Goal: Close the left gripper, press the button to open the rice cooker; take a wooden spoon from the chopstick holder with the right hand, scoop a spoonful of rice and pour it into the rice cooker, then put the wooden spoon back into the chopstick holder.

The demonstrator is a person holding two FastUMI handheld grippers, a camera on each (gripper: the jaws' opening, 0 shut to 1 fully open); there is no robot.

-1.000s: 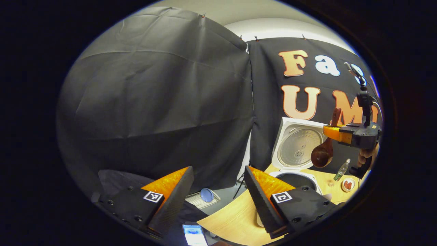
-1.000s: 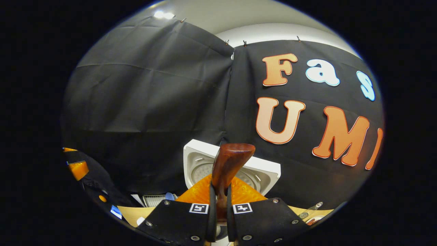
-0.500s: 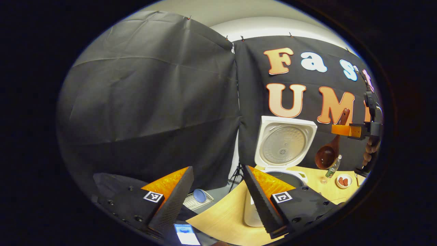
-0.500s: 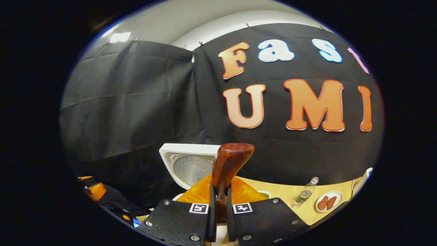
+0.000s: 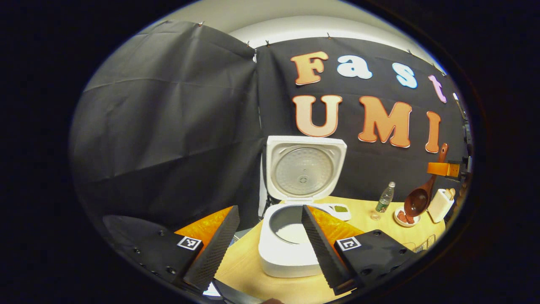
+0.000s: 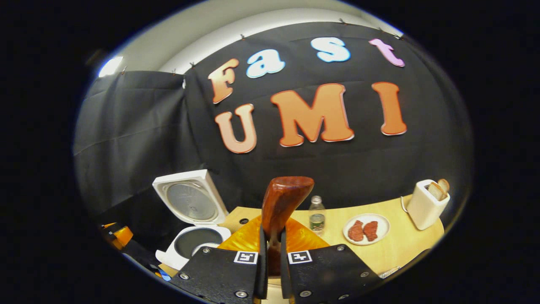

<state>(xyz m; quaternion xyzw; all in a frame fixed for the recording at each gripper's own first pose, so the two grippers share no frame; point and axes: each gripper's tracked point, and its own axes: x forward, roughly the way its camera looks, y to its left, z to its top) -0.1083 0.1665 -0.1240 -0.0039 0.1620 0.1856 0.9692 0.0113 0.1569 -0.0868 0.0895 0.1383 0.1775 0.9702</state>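
Right gripper (image 6: 270,257), bottom centre of the right gripper view, clenched on the wooden spoon (image 6: 282,207) handle; left gripper (image 5: 266,240) released, fingers wide apart, low in the left gripper view; rice cooker (image 5: 295,236) behind them, lid raised; spoon bowl at right edge above a plate (image 5: 398,218); toaster (image 5: 438,204) beside it.

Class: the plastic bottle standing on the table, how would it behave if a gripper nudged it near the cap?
The plastic bottle is tall and narrow, so it would probably tip rather than slide. It looks only part full, so likely light. Once down, its round body could roll toward the plate.
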